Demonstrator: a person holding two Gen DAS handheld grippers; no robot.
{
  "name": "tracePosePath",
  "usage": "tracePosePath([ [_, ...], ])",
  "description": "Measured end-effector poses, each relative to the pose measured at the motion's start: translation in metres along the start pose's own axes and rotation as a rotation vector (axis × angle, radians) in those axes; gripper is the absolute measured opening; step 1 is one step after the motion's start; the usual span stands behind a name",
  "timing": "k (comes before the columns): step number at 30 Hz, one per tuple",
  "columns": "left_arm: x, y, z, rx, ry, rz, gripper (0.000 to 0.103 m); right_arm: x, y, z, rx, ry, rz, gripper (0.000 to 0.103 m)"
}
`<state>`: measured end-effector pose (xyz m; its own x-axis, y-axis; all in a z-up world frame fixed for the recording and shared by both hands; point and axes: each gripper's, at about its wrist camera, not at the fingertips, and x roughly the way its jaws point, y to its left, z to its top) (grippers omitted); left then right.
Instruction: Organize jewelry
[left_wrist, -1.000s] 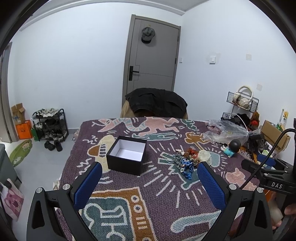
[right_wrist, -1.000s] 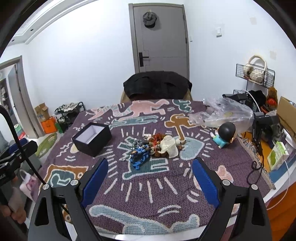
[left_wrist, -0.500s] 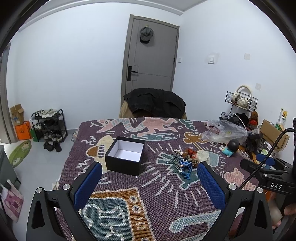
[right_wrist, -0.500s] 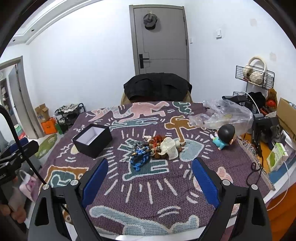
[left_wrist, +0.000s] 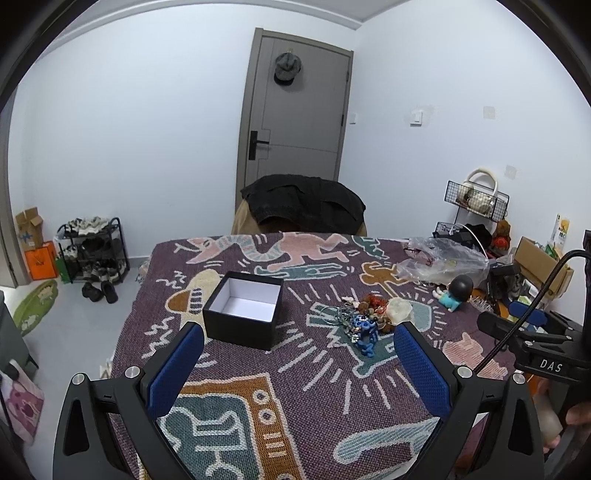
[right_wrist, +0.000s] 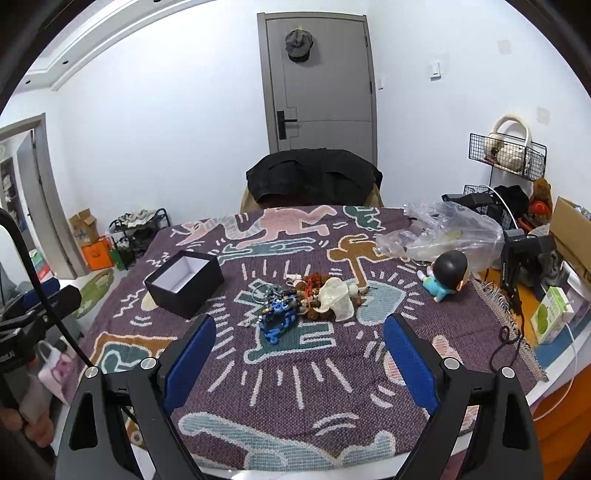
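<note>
Reading "DAS", the right gripper (left_wrist: 546, 365) label shows.

Both cameras look forward and slightly down across the table (left_wrist: 295, 424) toward the grey door (left_wrist: 295, 118) on the far wall. The left view sits nearer the black box (left_wrist: 243, 314), the right view nearer the jewelry pile (right_wrist: 306, 299); both views take in the box, the pile and the door.
</note>
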<state>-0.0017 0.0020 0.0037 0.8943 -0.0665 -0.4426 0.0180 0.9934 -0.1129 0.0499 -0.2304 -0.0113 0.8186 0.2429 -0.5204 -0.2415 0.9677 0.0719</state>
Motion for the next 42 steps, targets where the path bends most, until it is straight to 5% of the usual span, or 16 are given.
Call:
tracePosePath([
  [17, 0.020, -0.002, 0.001, -0.025, 0.027, -0.096, 0.101, 0.010, -0.019, 0.006, 0.031, 0.010, -0.005, 0.092],
  [30, 0.072, -0.022, 0.002, -0.024, 0.134, -0.193, 0.079, 0.034, -0.064, 0.016, 0.147, 0.042, 0.052, 0.092],
  [42, 0.134, -0.053, -0.004, 0.011, 0.260, -0.262, 0.062, 0.062, -0.090, 0.015, 0.184, 0.045, 0.020, 0.092],
])
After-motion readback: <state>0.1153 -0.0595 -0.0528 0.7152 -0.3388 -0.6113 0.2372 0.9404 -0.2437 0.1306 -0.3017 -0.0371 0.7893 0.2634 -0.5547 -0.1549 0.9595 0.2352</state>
